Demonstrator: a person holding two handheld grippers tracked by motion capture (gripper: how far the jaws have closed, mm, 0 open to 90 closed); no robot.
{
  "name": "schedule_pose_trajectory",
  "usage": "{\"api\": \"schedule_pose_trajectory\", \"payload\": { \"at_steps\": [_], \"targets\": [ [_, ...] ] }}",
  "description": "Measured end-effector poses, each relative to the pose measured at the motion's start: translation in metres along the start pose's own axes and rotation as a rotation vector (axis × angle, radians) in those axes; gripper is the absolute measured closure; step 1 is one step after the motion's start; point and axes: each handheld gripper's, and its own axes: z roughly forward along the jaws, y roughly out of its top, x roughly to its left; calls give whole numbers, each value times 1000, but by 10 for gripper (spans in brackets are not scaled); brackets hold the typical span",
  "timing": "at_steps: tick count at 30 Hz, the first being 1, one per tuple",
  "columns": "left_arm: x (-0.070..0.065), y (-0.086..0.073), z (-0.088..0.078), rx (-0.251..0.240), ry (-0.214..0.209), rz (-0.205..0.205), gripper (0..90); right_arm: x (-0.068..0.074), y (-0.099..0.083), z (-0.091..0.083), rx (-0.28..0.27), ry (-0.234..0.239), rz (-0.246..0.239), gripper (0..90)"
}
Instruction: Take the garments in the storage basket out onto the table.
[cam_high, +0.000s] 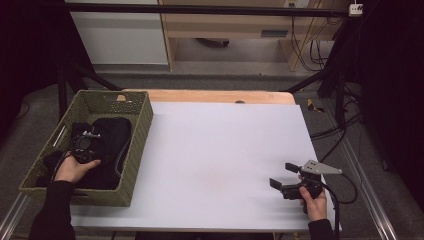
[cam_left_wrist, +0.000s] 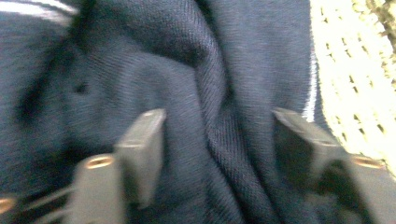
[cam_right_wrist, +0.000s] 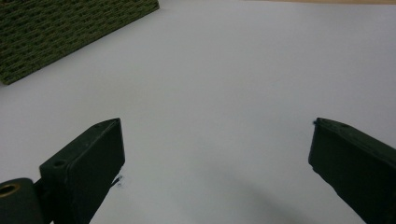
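Observation:
A dark navy knit garment (cam_high: 112, 135) lies bunched in a green woven basket (cam_high: 142, 130) at the table's left. My left gripper (cam_high: 84, 145) reaches down into the basket, over the garment. In the left gripper view its jaws stand partly apart around a raised fold of the cloth (cam_left_wrist: 229, 140), with the left gripper (cam_left_wrist: 217, 114) pushed close to the fabric; a gap shows beside each pad. My right gripper (cam_high: 281, 175) rests low over the white tabletop (cam_high: 220, 145) at the front right, jaws wide with nothing between them (cam_right_wrist: 217, 125).
The basket wall (cam_left_wrist: 350, 84) runs close along the right of the left gripper's jaws. A corner of the basket (cam_right_wrist: 70, 32) lies far off to the right gripper's upper left. Wooden table edge (cam_high: 215, 96) borders the white sheet at the back.

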Motion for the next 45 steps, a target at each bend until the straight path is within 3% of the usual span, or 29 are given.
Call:
{"api": "schedule_pose_trajectory", "payload": {
  "at_steps": [6,13,21,27,31,45],
  "targets": [
    [-4,-1,-2,-9,-22,38,667,0,0,0,-1,0,1,43],
    [-5,-1,-5,-6,-11,62,769,0,0,0,-1,1,1,43],
    [-8,0,-12,-12,-4,62,791,0,0,0,-1,1,1,43],
    [-9,1,-19,-51,-16,41,795,0,0,-1,-3,2,5,43],
    [-8,1,-26,-109,-44,12,796,0,0,-1,-3,3,2,43],
    [-7,1,-45,-265,-59,-23,798,0,0,-1,-2,1,4,44]
  ]
}}
